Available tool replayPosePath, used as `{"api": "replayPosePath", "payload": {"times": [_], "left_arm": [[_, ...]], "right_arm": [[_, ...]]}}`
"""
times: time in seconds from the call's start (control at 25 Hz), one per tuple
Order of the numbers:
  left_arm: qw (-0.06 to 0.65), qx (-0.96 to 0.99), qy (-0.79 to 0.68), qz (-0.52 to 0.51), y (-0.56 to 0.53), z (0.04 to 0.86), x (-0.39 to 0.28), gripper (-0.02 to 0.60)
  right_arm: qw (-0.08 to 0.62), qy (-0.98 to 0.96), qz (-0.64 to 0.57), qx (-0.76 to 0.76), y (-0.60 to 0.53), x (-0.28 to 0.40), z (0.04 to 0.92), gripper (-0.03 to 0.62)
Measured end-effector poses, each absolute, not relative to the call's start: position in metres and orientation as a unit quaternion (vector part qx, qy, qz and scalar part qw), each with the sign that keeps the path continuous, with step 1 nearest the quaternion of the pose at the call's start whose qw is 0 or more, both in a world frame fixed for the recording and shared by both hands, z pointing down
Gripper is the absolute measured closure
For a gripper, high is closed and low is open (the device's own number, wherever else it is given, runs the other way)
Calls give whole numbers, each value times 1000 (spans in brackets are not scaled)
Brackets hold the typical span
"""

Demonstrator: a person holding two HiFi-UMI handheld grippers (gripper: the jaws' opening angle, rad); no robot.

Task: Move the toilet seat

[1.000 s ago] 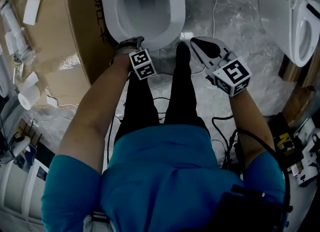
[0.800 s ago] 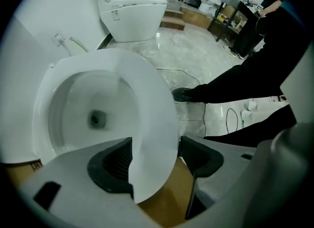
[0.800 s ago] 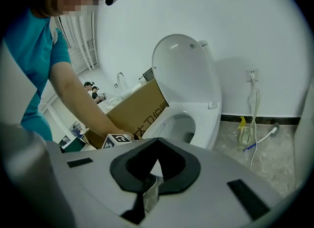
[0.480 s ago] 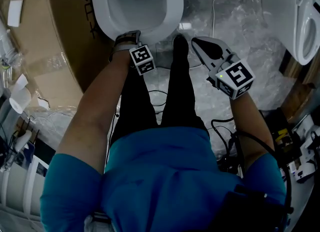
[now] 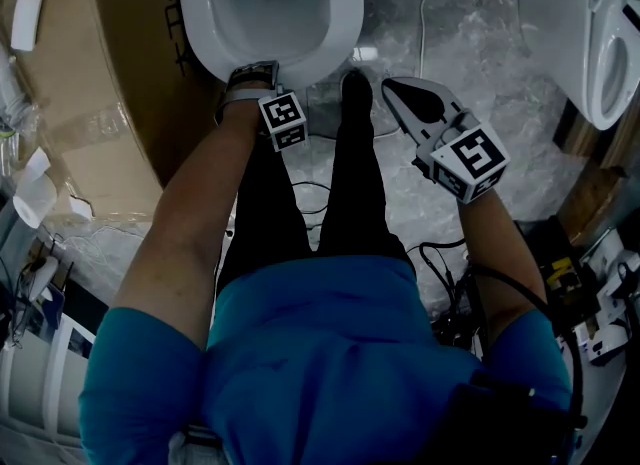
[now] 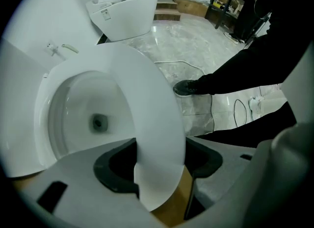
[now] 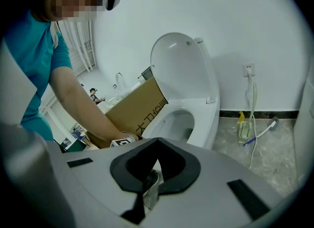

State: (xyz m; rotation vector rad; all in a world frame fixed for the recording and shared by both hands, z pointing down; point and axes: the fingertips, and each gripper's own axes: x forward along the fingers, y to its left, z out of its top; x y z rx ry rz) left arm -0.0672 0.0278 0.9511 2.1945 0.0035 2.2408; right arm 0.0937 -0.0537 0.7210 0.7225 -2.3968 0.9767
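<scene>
Left gripper view: the left gripper (image 6: 160, 169) is clamped on the front edge of the toilet seat (image 6: 147, 99), a hold that looks suited to swinging it on its rear hinges. The right gripper (image 7: 151, 174) hangs closed and empty off the front right edge of the bowl (image 5: 238, 11), likely to stay clear of the seat's path.

The left tongs (image 5: 252, 80) clasp the toilet seat (image 5: 348, 8) at its front, a cardboard box (image 5: 110, 63) to its left, seemingly another toilet (image 5: 585, 38) to its right.
</scene>
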Motion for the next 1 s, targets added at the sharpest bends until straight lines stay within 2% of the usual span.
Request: {"api": "replayPosePath", "payload": {"times": [0.48, 1.0], "left_arm": [[4, 714, 1, 700, 28, 922, -66, 302], [-36, 726, -29, 686, 26, 885, -66, 330]], "right_arm": [[218, -875, 335, 273, -60, 87, 693, 597], [204, -881, 314, 289, -64, 81, 654, 597]]}}
